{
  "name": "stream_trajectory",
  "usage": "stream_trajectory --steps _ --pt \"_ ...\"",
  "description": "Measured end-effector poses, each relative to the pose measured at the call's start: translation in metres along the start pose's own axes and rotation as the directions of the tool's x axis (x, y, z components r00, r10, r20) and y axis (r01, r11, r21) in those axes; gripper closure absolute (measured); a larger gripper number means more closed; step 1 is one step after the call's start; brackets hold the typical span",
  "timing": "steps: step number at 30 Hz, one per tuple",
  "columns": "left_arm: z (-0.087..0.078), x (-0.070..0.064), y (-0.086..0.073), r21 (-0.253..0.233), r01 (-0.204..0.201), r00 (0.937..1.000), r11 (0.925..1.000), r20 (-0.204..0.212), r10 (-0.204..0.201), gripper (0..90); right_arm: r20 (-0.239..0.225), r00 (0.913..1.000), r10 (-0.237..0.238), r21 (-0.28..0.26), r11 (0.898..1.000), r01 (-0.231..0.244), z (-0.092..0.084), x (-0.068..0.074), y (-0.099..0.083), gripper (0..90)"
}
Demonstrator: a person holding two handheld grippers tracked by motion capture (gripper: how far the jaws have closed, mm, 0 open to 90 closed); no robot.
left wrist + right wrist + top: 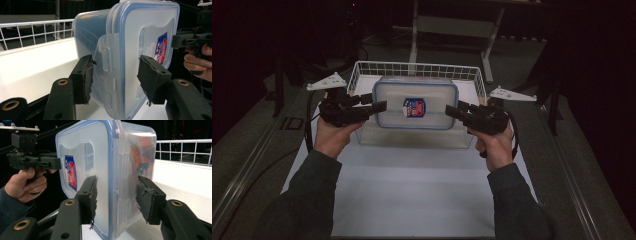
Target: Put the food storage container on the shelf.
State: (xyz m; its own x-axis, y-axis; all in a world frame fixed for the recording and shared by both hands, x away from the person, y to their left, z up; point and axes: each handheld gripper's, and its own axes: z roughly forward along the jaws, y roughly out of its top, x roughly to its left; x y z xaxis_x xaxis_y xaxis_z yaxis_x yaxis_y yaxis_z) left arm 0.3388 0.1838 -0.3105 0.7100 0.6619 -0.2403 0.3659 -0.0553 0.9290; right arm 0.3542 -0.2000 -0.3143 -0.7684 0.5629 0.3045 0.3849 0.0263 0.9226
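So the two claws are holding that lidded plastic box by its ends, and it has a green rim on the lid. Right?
Not quite: the rim is blue, as the high view shows. The rest holds: the left claw and right claw grip the plastic box by its ends.

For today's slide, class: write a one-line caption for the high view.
Both tongs, left and right, grip a lidded plastic container by its ends above a white wire basket.

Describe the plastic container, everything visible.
The plastic container is a clear rectangular box with rounded corners, a blue-rimmed snap lid, side latch flaps and a red-and-blue label on top. Colourful contents show faintly through its wall. It is held level above the white wire basket, the left claw and right claw clamping opposite ends.
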Motion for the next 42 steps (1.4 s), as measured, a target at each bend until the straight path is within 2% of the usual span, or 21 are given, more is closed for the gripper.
stream_trajectory --steps 5,14,30,42 --pt "0.004 0.003 0.005 -0.010 -0.002 1.0000 0.9999 -0.001 0.002 46.7 0.004 1.0000 -0.005 -0.014 1.000 0.005 0.001 -0.004 0.006 52.1" --pt "0.012 0.013 0.013 -0.038 0.003 1.0000 0.9993 -0.001 -0.003 46.8 0.002 0.9999 0.014 -0.039 0.999 -0.014 0.007 -0.015 0.011 52.2" --pt "0.032 0.035 0.013 -0.053 0.074 0.9973 0.9958 0.001 -0.074 46.3 0.033 0.9983 0.048 -0.032 0.998 -0.047 0.021 -0.032 0.017 52.2" --pt "0.045 0.047 0.010 -0.028 0.130 0.9911 0.9911 -0.026 -0.131 46.0 0.050 0.9935 0.102 -0.013 0.995 -0.102 0.033 -0.046 0.014 52.0"
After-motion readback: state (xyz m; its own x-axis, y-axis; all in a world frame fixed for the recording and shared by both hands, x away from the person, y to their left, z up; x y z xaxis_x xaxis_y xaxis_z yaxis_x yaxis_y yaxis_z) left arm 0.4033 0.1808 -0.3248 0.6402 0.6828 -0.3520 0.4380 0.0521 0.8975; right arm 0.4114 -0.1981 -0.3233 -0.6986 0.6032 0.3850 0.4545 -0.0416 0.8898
